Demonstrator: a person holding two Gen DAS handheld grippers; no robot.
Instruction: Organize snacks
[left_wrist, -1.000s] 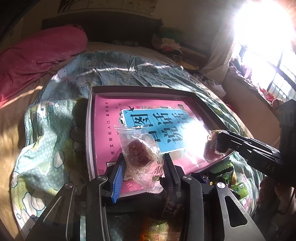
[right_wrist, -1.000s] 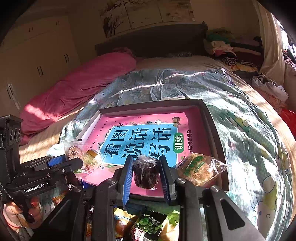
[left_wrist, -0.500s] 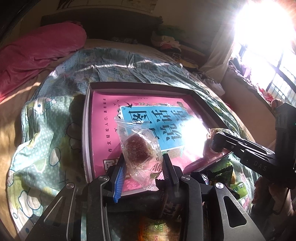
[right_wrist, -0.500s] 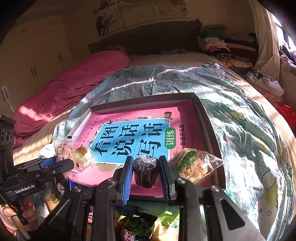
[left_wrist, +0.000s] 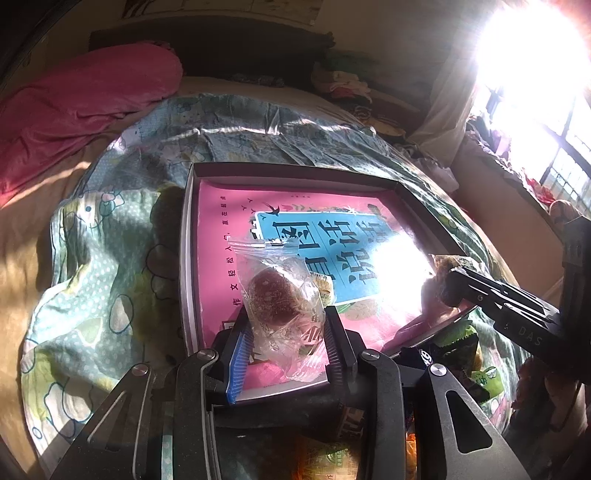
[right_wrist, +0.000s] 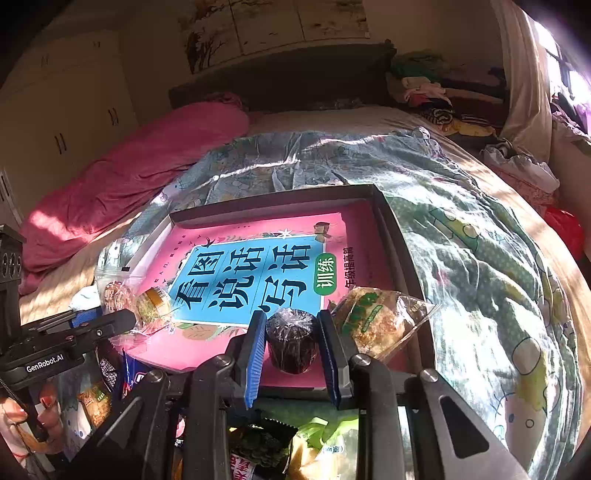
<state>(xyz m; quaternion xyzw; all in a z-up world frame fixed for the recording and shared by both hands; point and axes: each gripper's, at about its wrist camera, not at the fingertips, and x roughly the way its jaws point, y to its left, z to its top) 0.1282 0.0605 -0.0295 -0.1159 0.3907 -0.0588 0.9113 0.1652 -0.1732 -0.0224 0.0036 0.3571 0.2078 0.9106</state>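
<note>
- Tongs on the left (left_wrist: 284, 328) pinch a clear bag with a round brown cake (left_wrist: 275, 295) inside; the bag's long axis runs away from the camera, its sealed top edge pointing toward the far side of the box.
- Left tongs are narrowed onto the lower half of that bag, both pads pressing its crinkled sides, and the bag hangs over the near left part of the box (left_wrist: 295, 171).
- Right tongs (right_wrist: 291, 341) are closed on a small dark cake in clear wrap (right_wrist: 291, 339), which stands upright, its pleated top facing up, over the near edge of the box.
- A pink book with a blue title panel (right_wrist: 258, 273) lies flat in the box, and the box sits on a green patterned bedspread (right_wrist: 480, 258).
- A bagged yellowish pastry with a green label (right_wrist: 376, 321) lies in the near right corner of the box, just beside the right tongs, its long axis slanting toward the box's right wall.
- More packets (right_wrist: 266, 450) lie on the bed below the right tongs.
- Compared with a second ago, both tongs have moved a little farther over the box, and each keeps the same grip on its snack; the bagged pastry has not shifted.
</note>
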